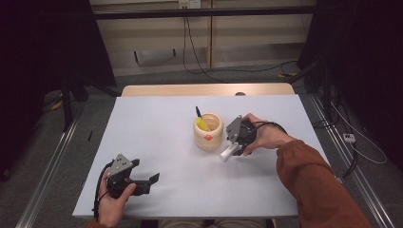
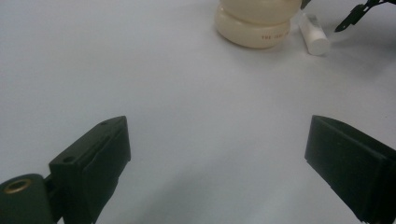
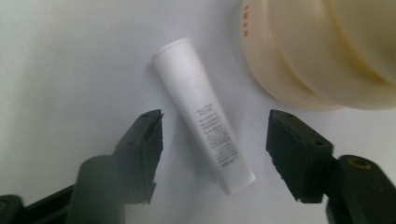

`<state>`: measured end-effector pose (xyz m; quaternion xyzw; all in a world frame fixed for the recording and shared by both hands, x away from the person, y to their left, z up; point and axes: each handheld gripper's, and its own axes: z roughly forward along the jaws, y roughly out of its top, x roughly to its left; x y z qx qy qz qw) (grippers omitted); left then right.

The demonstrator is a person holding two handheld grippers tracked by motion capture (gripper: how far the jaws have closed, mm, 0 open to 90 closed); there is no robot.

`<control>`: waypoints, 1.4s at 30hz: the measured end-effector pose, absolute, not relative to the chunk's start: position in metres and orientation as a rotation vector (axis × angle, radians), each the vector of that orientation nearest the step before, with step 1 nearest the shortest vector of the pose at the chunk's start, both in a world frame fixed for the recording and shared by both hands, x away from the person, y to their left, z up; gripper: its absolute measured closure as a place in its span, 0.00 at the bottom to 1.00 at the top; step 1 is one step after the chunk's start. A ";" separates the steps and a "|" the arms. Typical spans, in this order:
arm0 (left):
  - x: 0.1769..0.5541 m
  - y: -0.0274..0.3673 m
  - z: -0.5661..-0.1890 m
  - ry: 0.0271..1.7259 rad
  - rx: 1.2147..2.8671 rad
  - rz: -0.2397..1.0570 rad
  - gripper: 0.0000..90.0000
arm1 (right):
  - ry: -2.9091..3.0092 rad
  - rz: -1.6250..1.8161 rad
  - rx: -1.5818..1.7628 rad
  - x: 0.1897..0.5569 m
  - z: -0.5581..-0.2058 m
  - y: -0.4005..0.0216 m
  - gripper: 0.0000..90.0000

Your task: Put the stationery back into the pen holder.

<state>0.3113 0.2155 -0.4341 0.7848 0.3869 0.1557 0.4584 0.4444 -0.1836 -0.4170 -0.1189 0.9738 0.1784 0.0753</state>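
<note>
A white tube [image 1: 228, 152] lies flat on the white table [image 1: 157, 123], just right of a cream ribbed holder [image 1: 208, 132] that has a yellow-handled tool [image 1: 202, 122] standing in it. My right gripper [image 1: 236, 148] points down over the tube. In the right gripper view the tube [image 3: 205, 116] lies slantwise between the jaws of my right gripper [image 3: 215, 128], with a gap on each side, and the holder [image 3: 317, 51] sits at the upper right. My left gripper [image 1: 146, 172] rests open near the front left, nothing between its jaws [image 2: 217, 140].
In the left gripper view the holder [image 2: 254, 23] and the tube [image 2: 314, 35] lie far ahead, with a jaw tip of the right gripper [image 2: 355, 14] beside them. A wooden strip [image 1: 204, 90] borders the table's far edge. Floor rails run along both sides.
</note>
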 end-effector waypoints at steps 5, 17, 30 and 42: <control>0.312 0.215 -0.434 0.957 1.935 0.379 0.08 | 2.923 0.483 -0.423 0.444 -0.423 -0.180 0.53; 0.311 0.215 -0.435 0.957 1.939 0.374 0.08 | 2.946 0.467 -0.440 0.448 -0.429 -0.176 0.66; 0.311 0.215 -0.435 0.959 1.938 0.377 0.08 | 2.948 0.503 -0.419 0.450 -0.429 -0.180 0.78; 0.311 0.215 -0.434 0.954 1.929 0.378 0.08 | 2.930 0.689 -0.336 0.440 -0.422 -0.188 0.78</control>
